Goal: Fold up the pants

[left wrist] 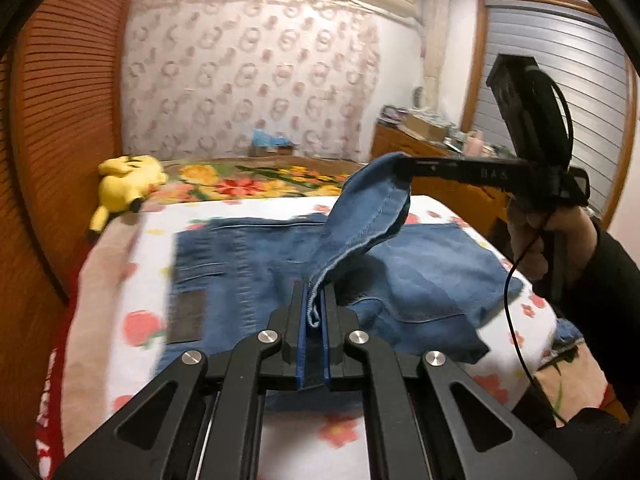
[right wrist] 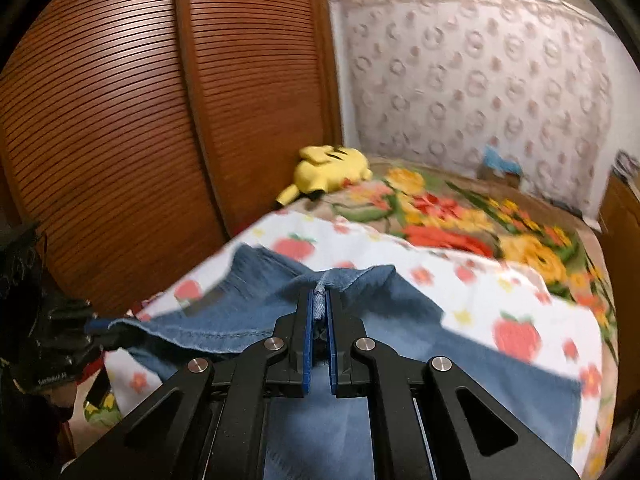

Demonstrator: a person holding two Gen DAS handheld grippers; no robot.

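Blue denim pants (left wrist: 424,268) lie spread on a bed sheet printed with strawberries (left wrist: 136,328). My left gripper (left wrist: 314,300) is shut on a stitched hem of the pants, pinched between its blue pads. The lifted strip of denim runs up to my right gripper (left wrist: 402,162), held by a hand in a dark sleeve at the right and shut on the same edge. In the right wrist view my right gripper (right wrist: 319,300) clamps a fold of the pants (right wrist: 404,320) above the bed. My left gripper (right wrist: 98,330) grips the denim edge at the far left.
A yellow plush toy (left wrist: 128,184) lies at the bed's far left corner on a floral blanket (right wrist: 480,220). Louvred wooden wardrobe doors (right wrist: 140,120) stand close along the left. A cluttered wooden dresser (left wrist: 420,136) stands at the right. A black cable (left wrist: 508,300) hangs from the right gripper.
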